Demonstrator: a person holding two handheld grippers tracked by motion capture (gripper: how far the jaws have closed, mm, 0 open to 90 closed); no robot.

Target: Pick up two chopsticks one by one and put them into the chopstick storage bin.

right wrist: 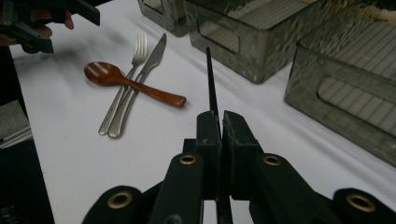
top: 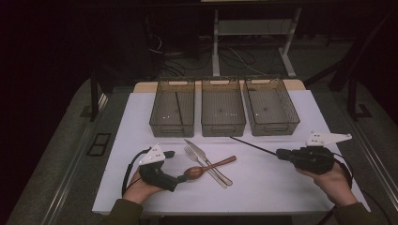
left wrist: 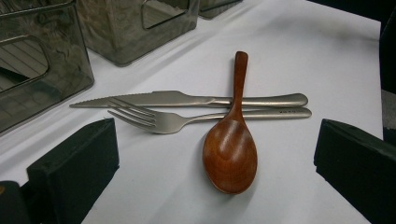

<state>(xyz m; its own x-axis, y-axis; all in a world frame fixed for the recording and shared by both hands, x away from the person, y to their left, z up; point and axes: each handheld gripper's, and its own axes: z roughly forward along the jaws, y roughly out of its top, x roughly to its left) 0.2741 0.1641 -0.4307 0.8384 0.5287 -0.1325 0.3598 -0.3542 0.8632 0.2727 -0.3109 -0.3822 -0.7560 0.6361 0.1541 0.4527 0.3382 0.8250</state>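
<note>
My right gripper (top: 280, 153) (right wrist: 220, 123) is shut on one end of a thin black chopstick (top: 256, 146) (right wrist: 211, 84), which points toward the bins a little above the white table. A wooden spoon (top: 206, 168) (left wrist: 230, 154) lies across a metal fork (top: 199, 161) (left wrist: 187, 121) and knife (top: 206, 157) (left wrist: 187, 99) at the table's middle front. My left gripper (top: 176, 166) (left wrist: 217, 135) stands open just short of the spoon's bowl, with nothing held. In the right gripper view the spoon (right wrist: 121, 77), fork (right wrist: 128, 88) and knife (right wrist: 144, 79) lie to the left.
Three smoky clear bins stand in a row at the back: left (top: 171, 127), middle (top: 223, 127), right (top: 277, 127). A dark stick (top: 178, 108) lies in the left bin. The white sheet (top: 263, 187) ends at the table's front edge near both hands.
</note>
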